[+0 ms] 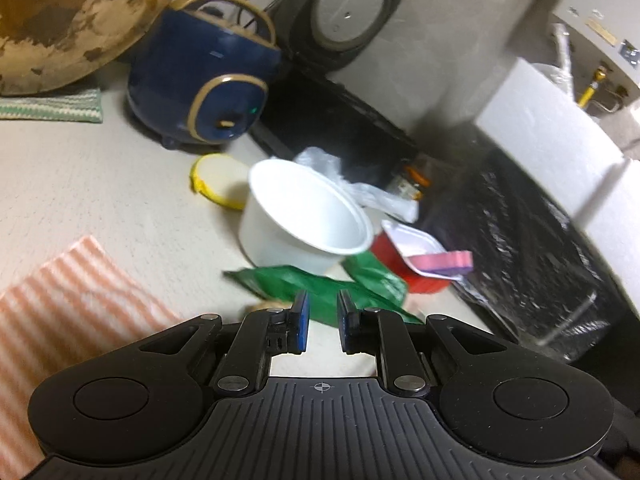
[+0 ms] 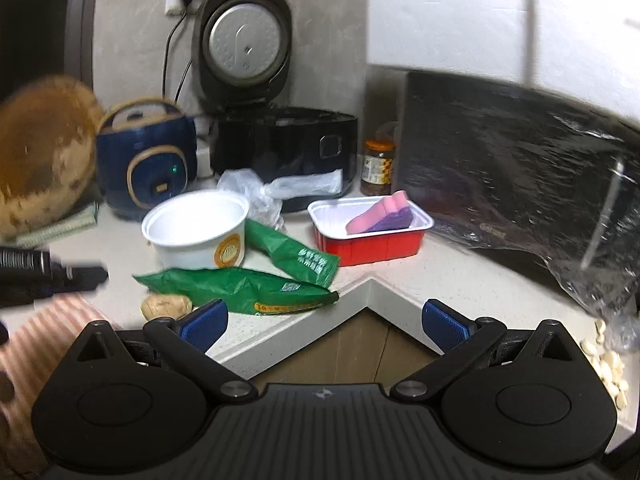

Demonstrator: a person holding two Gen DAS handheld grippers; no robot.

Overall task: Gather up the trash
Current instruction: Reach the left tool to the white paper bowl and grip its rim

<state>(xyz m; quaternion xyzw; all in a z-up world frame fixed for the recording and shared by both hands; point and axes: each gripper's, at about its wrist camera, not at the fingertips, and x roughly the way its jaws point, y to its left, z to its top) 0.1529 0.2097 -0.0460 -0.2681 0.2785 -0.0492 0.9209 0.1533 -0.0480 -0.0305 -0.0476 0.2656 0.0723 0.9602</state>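
- Take the white tub (image 2: 196,226) as your landmark: it stands upright and empty on the pale counter (image 2: 440,280).
- Two green wrappers (image 2: 240,286) lie just in front of the tub and to its right, one touching its base; a crumpled clear plastic bag (image 2: 256,188) sits just behind it.
- To the tub's right stands a red tray (image 2: 370,246) holding a pink and purple sponge (image 2: 380,214).
- Behind the tub are a blue cooker (image 2: 146,160) and an open black rice cooker (image 2: 280,148); a jar (image 2: 377,168) stands beside the latter.
- A film-wrapped black appliance (image 2: 520,168) blocks the far right, with a white foam box (image 2: 480,24) on top.
- The counter edge forms an inward corner in front of the tub, with open room below it.
- Your left gripper (image 1: 322,320) points down at the wrappers, its jaws a narrow gap apart and nothing between them.
- Your right gripper (image 2: 324,324) hovers over the counter corner, its jaws spread wide and empty.
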